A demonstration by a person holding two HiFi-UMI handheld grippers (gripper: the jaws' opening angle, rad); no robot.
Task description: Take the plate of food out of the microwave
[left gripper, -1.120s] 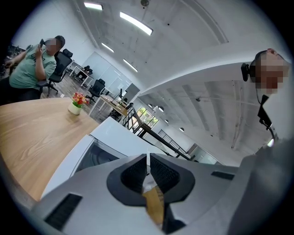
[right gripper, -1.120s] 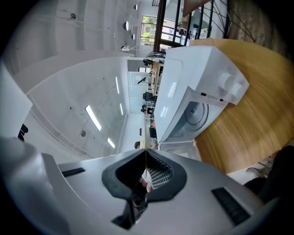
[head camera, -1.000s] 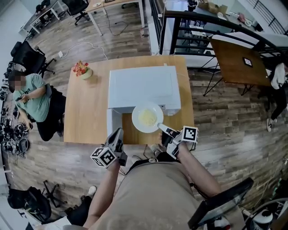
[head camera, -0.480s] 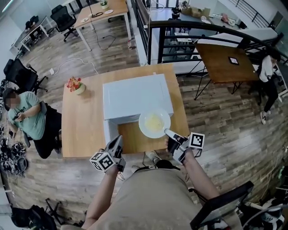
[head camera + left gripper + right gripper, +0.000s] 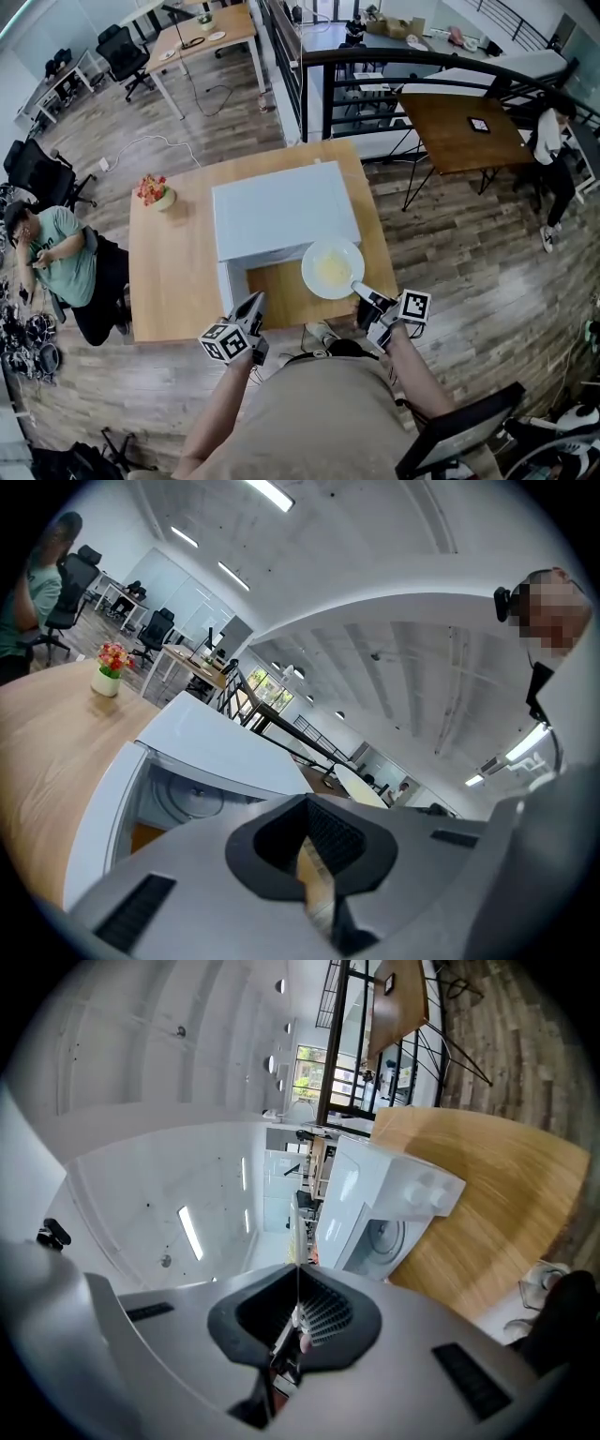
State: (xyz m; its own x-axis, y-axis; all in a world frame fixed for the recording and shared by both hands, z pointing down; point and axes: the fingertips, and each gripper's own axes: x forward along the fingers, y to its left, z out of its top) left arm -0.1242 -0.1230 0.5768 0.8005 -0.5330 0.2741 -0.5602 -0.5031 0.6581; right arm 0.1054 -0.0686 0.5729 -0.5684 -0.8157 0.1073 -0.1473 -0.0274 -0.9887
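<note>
The white plate (image 5: pixel 333 268) with pale yellow food hangs above the wooden table (image 5: pixel 173 272), just outside the front right corner of the white microwave (image 5: pixel 281 216). My right gripper (image 5: pixel 361 292) is shut on its near rim; in the right gripper view the plate (image 5: pixel 298 1227) shows edge-on between the jaws of the right gripper (image 5: pixel 297 1312). The microwave door (image 5: pixel 228 281) stands open to the left. My left gripper (image 5: pixel 256 309) hovers by the door's near edge, its jaws together and holding nothing. In the left gripper view the left gripper (image 5: pixel 305 834) faces the open cavity and its turntable (image 5: pixel 192 800).
A small pot of flowers (image 5: pixel 153 191) stands at the table's far left. A person (image 5: pixel 56 258) sits on the floor to the left. A black railing (image 5: pixel 375 75) and a brown table (image 5: pixel 459 131) lie beyond the microwave.
The plate has moved right and toward me, from in front of the cavity to beside the microwave's front right corner, carried by the right gripper. The left gripper has barely shifted.
</note>
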